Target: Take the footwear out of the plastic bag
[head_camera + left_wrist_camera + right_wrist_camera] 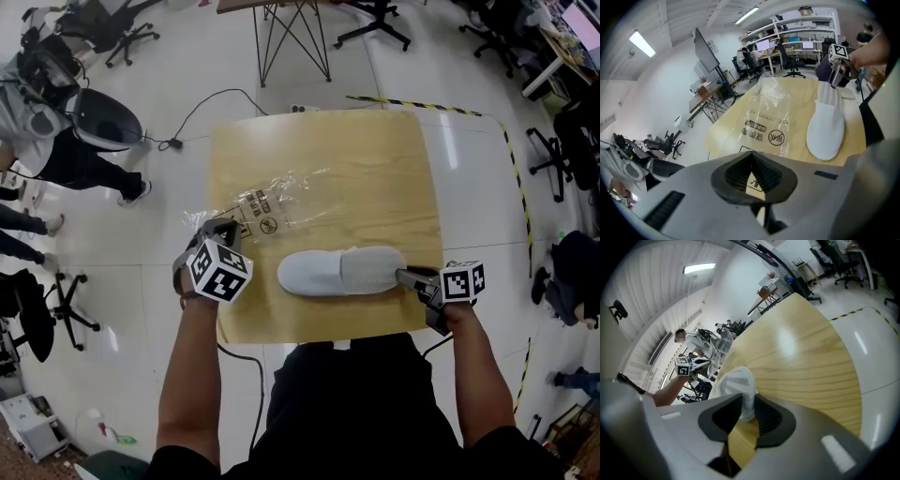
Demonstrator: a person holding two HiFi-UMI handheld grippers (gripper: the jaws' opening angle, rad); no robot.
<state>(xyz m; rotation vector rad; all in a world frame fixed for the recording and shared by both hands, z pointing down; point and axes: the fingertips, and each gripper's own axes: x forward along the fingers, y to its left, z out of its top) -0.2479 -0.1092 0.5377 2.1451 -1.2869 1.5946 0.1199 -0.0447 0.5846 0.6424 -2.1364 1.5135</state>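
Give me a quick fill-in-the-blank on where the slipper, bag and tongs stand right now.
1. The slipper is fully ___ of the bag.
2. The right tongs are shut on the ___.
3. The left tongs are shut on a corner of the ___.

Missing words: out; slipper; bag.

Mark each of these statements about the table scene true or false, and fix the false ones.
1. The slipper lies outside the bag. True.
2. The right gripper grips the bag. False: it grips the slipper's end.
3. The left gripper stands wide open. False: it is shut on the bag's edge.
4. The slipper rests on the table. True.
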